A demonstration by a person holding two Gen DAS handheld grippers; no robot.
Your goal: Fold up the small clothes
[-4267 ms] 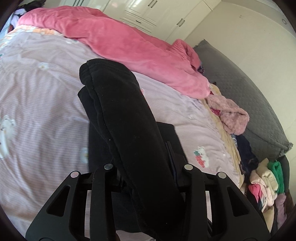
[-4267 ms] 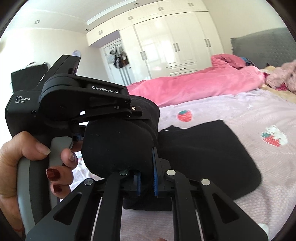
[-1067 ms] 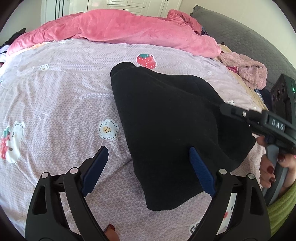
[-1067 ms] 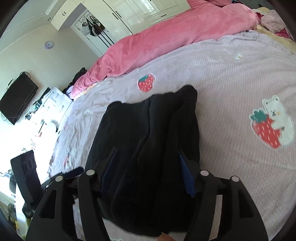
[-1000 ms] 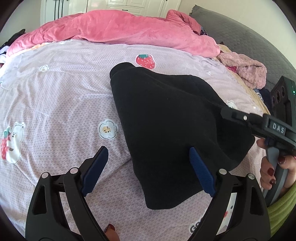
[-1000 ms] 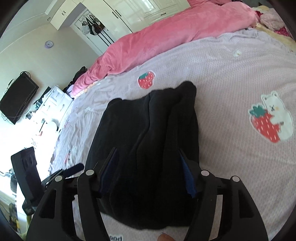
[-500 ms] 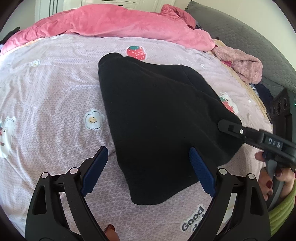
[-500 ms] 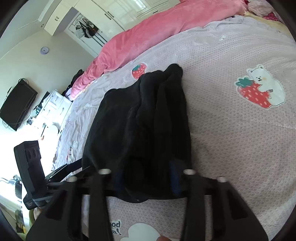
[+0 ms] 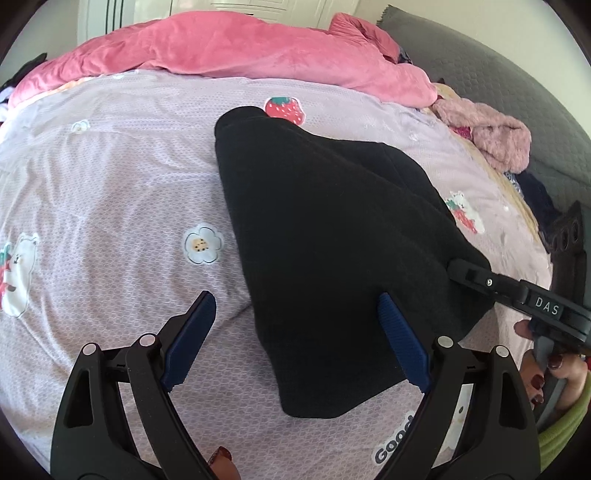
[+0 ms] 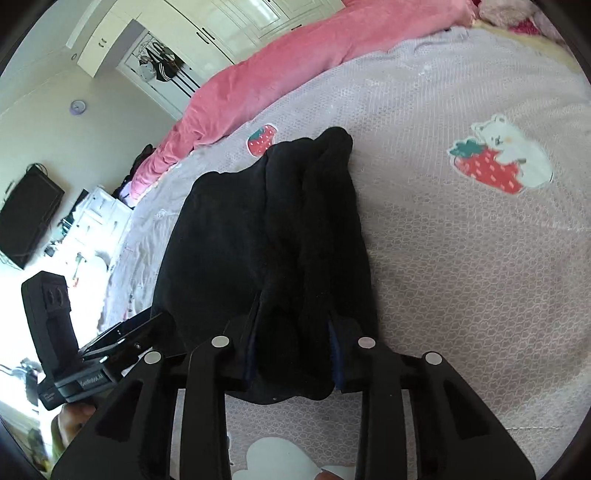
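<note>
A black folded garment (image 9: 325, 229) lies on the lilac printed bed sheet (image 9: 110, 177), its narrow end pointing away towards a strawberry print. My right gripper (image 10: 293, 314) is shut on the bunched near edge of the garment (image 10: 266, 229), and the cloth bulges between its blue pads. In the left wrist view one right finger (image 9: 491, 282) reaches into the garment's right side. My left gripper (image 9: 295, 299) stands open over the garment's near left corner. One of its pads is above the cloth, the other above the bare sheet.
A pink quilt (image 9: 240, 48) lies bunched along the far side of the bed. A fluffy pink garment (image 9: 495, 136) and dark clothes (image 9: 535, 199) lie by the grey headboard (image 9: 498, 85). White wardrobes (image 10: 221, 29) and a wall television (image 10: 26, 218) stand beyond.
The right gripper's jaws have narrowed from wide apart to pressing on the garment's near edge. The garment, held up earlier, now lies on the sheet. The left gripper has stayed open.
</note>
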